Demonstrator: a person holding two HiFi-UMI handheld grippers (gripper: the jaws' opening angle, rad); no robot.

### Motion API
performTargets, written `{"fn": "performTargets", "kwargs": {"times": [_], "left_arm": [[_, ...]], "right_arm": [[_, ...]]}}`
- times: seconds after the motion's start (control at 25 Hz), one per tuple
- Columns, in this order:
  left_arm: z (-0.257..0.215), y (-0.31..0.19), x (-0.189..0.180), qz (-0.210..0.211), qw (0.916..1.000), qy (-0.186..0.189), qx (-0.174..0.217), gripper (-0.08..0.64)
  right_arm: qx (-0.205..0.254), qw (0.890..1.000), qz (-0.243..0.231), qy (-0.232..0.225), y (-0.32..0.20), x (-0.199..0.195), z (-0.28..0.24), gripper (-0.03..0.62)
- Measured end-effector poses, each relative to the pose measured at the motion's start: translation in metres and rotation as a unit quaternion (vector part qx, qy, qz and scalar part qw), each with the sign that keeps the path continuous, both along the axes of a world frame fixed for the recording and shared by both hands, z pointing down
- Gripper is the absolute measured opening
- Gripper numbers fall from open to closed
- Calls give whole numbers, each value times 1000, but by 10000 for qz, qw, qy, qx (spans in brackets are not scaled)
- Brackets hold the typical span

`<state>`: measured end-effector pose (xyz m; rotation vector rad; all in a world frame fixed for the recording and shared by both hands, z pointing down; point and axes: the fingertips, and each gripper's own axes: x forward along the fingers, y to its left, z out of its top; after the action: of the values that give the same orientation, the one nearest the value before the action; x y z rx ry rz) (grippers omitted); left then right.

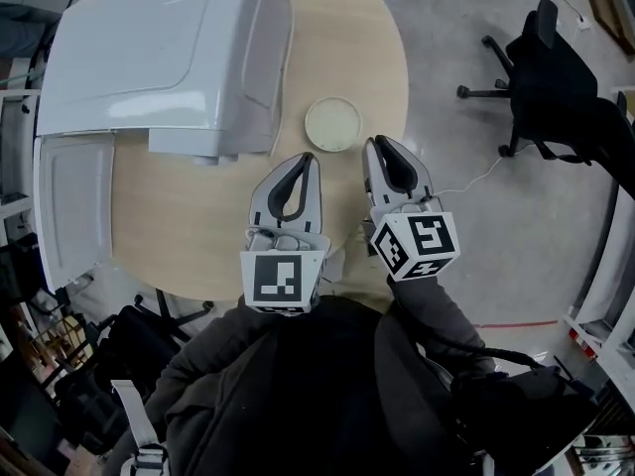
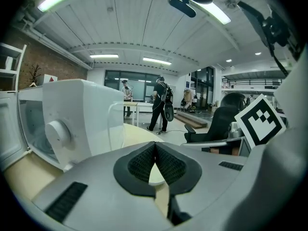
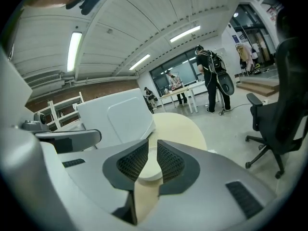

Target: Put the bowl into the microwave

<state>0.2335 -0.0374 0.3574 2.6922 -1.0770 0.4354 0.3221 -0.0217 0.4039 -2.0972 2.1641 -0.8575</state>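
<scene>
A cream bowl (image 1: 332,124) sits on the round wooden table (image 1: 189,226), just right of the white microwave (image 1: 169,58). The microwave's door (image 1: 74,201) hangs open at the left. Just short of the bowl, my left gripper (image 1: 309,157) hovers with its tips touching and nothing held. My right gripper (image 1: 376,141) is beside the bowl's right edge, its jaws a little apart and empty. In the left gripper view the bowl (image 2: 155,176) peeks out below the shut left gripper (image 2: 155,146). In the right gripper view the bowl (image 3: 150,170) lies beyond the narrow gap of the right gripper (image 3: 153,143).
A black office chair (image 1: 556,87) stands on the grey floor to the right of the table. A thin white cable (image 1: 476,178) runs across the floor toward the table. People (image 2: 161,105) stand far off in the room.
</scene>
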Motion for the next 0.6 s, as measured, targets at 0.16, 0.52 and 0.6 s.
{"fn": "performTargets", "kwargs": {"times": [0.16, 0.52, 0.6], "left_arm": [[12, -10, 2, -232, 9995, 23, -213, 9], [34, -19, 1, -507, 9976, -28, -463, 9], [37, -20, 1, -530, 9975, -31, -476, 9]], "right_arm": [[-195, 9997, -106, -92, -15, 5, 20, 64], [-608, 9975, -304, -197, -40, 12, 57, 64], [-700, 9966, -360, -222, -42, 10, 64, 64]]}}
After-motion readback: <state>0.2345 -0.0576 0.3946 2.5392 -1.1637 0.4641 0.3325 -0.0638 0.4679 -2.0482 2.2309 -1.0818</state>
